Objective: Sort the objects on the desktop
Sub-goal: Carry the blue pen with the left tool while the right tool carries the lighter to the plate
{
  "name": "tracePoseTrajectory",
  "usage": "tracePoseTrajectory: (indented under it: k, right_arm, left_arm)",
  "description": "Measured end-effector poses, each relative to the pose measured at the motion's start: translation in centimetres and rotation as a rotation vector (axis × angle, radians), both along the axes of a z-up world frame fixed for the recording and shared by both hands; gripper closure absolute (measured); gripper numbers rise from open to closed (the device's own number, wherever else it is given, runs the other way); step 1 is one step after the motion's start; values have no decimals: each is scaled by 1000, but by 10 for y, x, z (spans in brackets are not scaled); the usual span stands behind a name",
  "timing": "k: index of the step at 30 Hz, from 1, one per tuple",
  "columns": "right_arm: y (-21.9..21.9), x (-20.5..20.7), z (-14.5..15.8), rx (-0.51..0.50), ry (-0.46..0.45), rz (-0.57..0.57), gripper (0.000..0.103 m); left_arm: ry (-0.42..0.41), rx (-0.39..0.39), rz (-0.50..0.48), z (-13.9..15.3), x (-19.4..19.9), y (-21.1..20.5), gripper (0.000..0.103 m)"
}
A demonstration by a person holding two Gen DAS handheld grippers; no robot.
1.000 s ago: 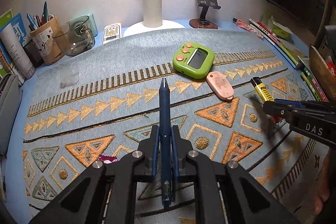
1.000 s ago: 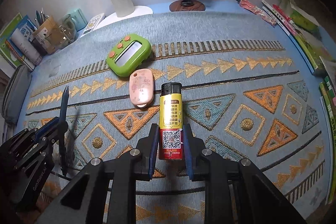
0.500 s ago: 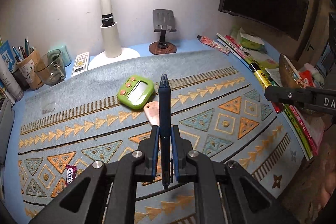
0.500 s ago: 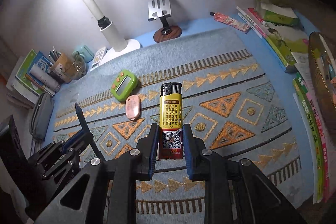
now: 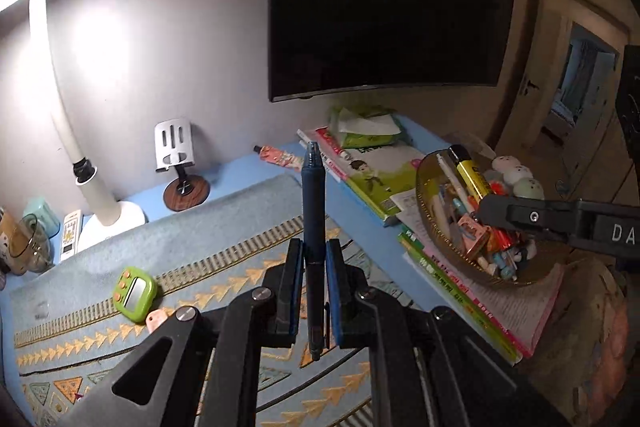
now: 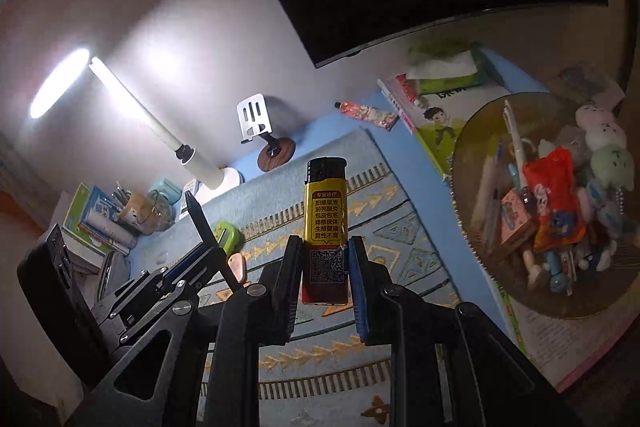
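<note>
Lighter (image 6: 325, 223), yellow with a black cap and a red base, stands upright between the fingers of the right gripper (image 6: 325, 267), which pinch its lower body over a QR code; the yellow panel carries Chinese print too small to read with certainty. Beside it, the left gripper (image 5: 313, 283) has its fingers pressed onto a dark blue pen (image 5: 313, 211), tip pointing up and away.

A second ago both grippers hung low over the patterned mat (image 5: 224, 243) with these same items already clamped; now both have risen and swung to the right side of the table (image 5: 248, 167). The green timer (image 5: 134, 293) and the pink fob (image 5: 157, 319) remain behind on the mat. Judged from this, pickup is done and both loads are in transit toward the amber bowl (image 6: 472, 131), which sits on a stack of books (image 5: 376, 171) and already holds pens, snack packets and plush toys. In the left wrist view the lighter appears right at the bowl's rim, so its drop looks close.

On the right gripper's side the letters "DA" can be read. Farther off stand a phone stand (image 5: 176, 151), the white desk lamp (image 5: 60, 115) and a dark wall screen (image 5: 384, 7).
</note>
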State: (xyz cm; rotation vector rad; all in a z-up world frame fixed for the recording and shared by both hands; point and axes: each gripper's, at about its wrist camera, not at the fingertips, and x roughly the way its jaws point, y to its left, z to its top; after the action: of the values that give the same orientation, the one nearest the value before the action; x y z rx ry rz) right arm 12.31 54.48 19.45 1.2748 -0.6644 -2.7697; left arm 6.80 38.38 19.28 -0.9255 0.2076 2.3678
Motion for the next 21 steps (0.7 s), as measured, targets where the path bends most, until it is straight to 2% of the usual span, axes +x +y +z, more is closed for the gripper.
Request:
tracePoseTrajectory:
  k: [7, 12, 17, 21]
  right_arm:
    - [82, 19, 13, 17, 38, -133, 80]
    - [149, 33, 16, 49, 38, -254, 80]
    - [200, 46, 3, 70, -4, -353, 80]
    - [225, 46, -16, 49, -51, -382, 80]
  left_arm:
    - [37, 13, -119, 13, 3, 85, 94]
    - [12, 29, -181, 4, 1, 138, 94]
    - [-30, 38, -212, -12, -1, 177, 94]
    - [-68, 31, -214, -26, -5, 196, 94]
